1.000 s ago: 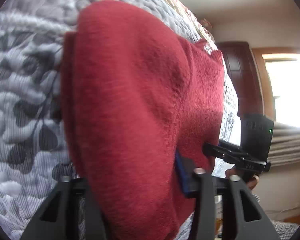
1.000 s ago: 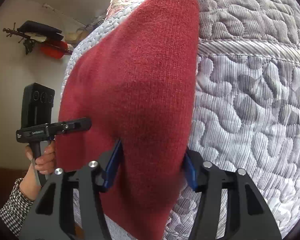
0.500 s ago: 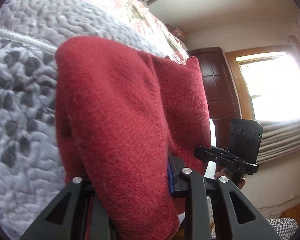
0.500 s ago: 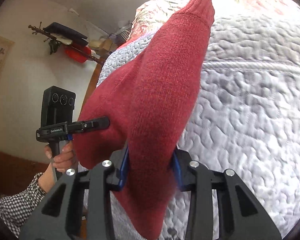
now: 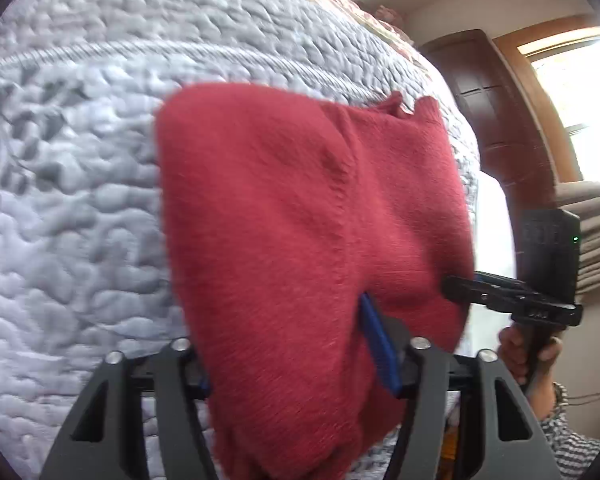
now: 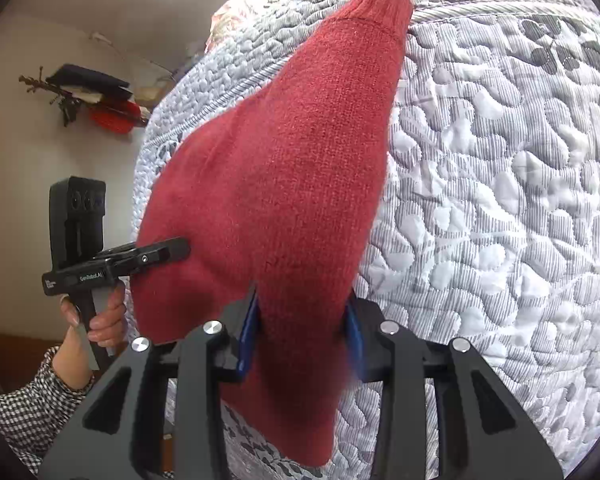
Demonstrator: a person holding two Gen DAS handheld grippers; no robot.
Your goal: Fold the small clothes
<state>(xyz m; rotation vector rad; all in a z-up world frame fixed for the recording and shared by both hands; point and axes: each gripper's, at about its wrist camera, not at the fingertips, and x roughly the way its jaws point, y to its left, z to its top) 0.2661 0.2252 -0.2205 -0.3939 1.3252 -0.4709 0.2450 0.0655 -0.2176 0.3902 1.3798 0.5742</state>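
In the left wrist view, your left gripper [image 5: 300, 364] has its jaws clamped on the red sweater [image 5: 300, 220], which stretches ahead of them over the bed [image 5: 80, 200]. In the right wrist view, your right gripper [image 6: 302, 334] pinches another edge, its jaws clamped too, probably so you can carry both corners over together for a fold.

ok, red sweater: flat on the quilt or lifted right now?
Partly lifted. Both tongs, left and right, are shut on bunched folds of the red sweater; its ribbed cuff end trails onto the quilt.
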